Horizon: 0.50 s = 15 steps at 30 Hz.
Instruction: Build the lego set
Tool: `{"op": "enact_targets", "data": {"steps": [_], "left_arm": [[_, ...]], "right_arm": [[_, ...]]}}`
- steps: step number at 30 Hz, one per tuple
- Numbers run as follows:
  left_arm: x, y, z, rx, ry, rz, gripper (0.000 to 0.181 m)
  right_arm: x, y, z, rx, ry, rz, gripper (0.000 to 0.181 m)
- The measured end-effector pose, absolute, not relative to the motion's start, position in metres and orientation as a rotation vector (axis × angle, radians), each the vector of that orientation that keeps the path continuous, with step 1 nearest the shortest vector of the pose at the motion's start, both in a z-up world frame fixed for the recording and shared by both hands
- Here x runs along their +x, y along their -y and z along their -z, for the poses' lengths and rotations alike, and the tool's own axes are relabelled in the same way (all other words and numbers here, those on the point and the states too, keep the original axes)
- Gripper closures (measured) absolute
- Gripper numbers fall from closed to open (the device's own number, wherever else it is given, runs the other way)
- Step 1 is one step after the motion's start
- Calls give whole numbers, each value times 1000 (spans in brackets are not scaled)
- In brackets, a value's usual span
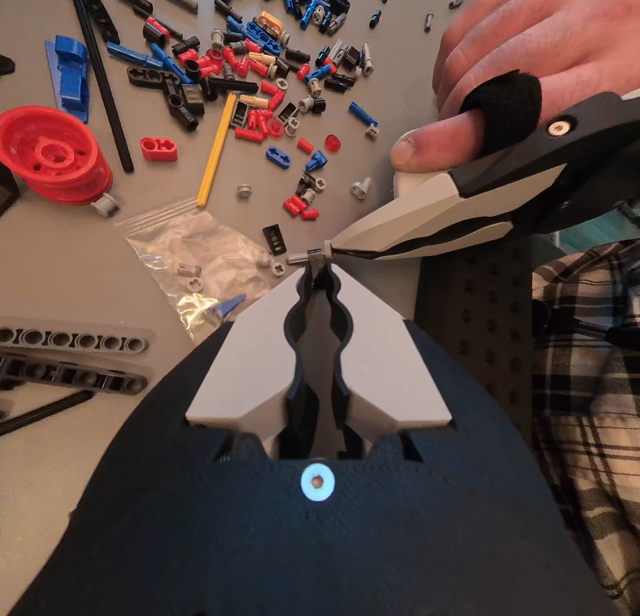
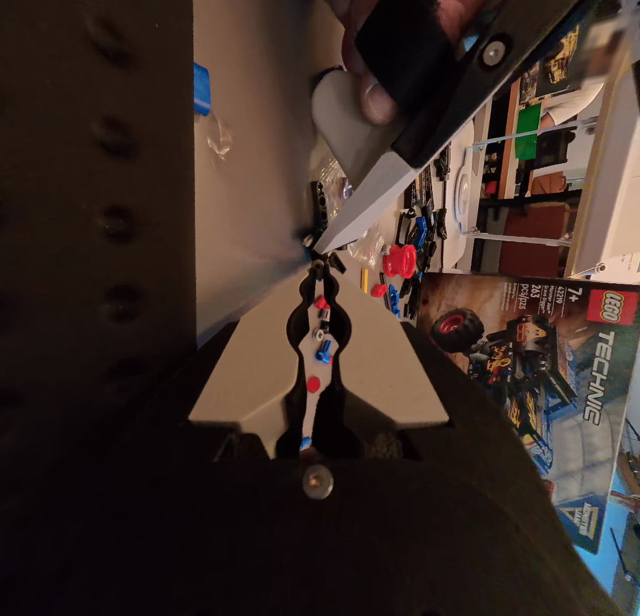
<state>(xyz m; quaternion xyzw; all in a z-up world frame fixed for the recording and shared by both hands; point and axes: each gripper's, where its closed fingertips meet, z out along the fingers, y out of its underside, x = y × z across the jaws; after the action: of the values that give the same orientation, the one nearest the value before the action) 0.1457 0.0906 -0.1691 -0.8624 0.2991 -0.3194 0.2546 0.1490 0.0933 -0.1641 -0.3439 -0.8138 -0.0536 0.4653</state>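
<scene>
My left gripper is shut at the tips on a small grey connector piece, held above the table. My right gripper comes in from the right with its tips shut on a grey pin with a black ring. The pin lies level and meets the connector just above the left fingertips. In the right wrist view the right gripper pinches a small grey part, and the left gripper reaches down from the upper right to the same spot. How the two parts join is too small to tell.
Loose red, blue, black and grey parts litter the grey table. A red wheel hub, a yellow axle, a clear bag and grey beams lie to the left. The set's box lies beyond.
</scene>
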Motion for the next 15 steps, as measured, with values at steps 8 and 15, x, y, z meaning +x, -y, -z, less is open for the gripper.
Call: {"op": "enact_targets", "data": {"steps": [8, 15], "left_arm": [[145, -94, 165, -2307, -736, 960, 176], [145, -95, 148, -2215, -673, 1132, 176]], "right_arm": [[147, -99, 161, -789, 1954, 81, 178], [146, -101, 145, -653, 1876, 55, 178]]}}
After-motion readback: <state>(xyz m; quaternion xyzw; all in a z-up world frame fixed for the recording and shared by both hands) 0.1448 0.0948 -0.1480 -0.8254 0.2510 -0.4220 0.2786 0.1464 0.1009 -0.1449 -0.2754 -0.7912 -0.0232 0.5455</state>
